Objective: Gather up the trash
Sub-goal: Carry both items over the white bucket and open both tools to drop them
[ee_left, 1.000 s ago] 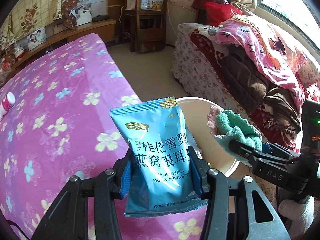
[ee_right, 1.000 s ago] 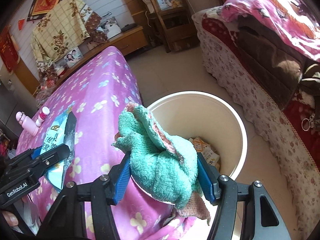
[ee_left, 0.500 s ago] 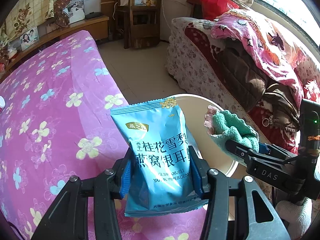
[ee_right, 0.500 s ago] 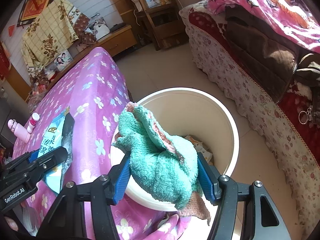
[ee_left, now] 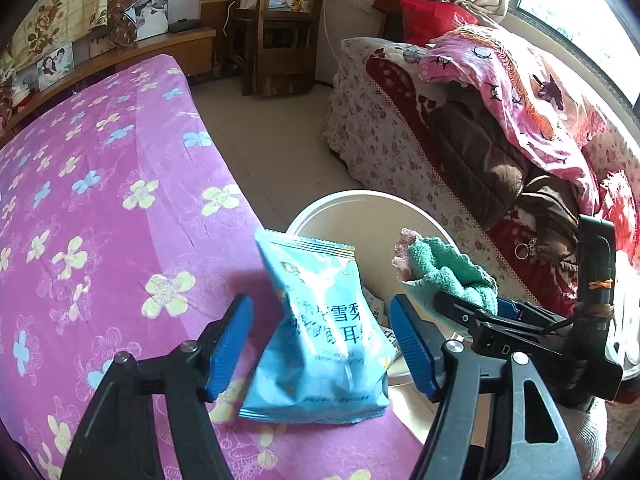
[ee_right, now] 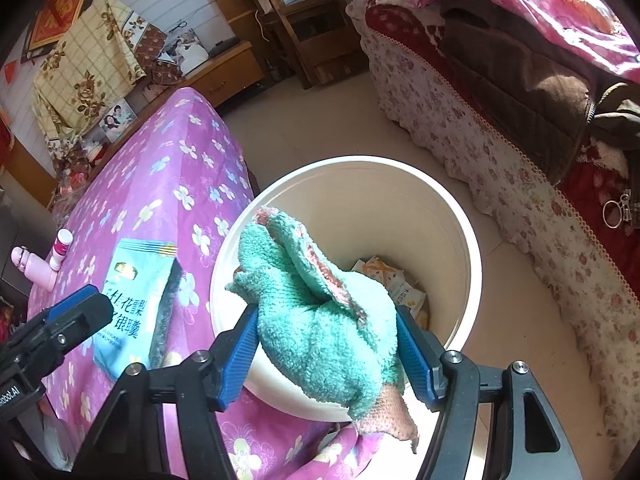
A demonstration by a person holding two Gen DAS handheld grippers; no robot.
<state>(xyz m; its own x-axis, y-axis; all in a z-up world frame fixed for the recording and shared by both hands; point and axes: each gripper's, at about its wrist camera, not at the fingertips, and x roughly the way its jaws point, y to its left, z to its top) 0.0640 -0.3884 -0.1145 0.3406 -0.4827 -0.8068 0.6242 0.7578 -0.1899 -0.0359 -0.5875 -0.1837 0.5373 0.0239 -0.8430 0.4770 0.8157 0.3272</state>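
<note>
My left gripper [ee_left: 320, 344] is open, its blue pads standing clear of a light blue snack packet [ee_left: 320, 336] that hangs between them over the table edge beside the bin; whether it touches the cloth I cannot tell. The packet also shows in the right wrist view [ee_right: 132, 304]. My right gripper [ee_right: 328, 344] is shut on a green towel [ee_right: 320, 308] and holds it over the near rim of a cream round bin [ee_right: 460, 240]. The bin [ee_left: 360, 216] holds paper wrappers [ee_right: 396, 284] at its bottom.
A table with a pink flowered cloth [ee_left: 100, 208] lies left of the bin. A small pink-capped bottle [ee_right: 60, 248] and a pink object [ee_right: 34, 270] stand on it. A sofa with floral cover and blankets [ee_left: 500, 120] is on the right. A wooden chair [ee_left: 280, 28] stands behind.
My left gripper has opened and let go of the blue packet, which has sagged and tilted. Both grippers have moved closer to the bin. The right still holds the towel.
</note>
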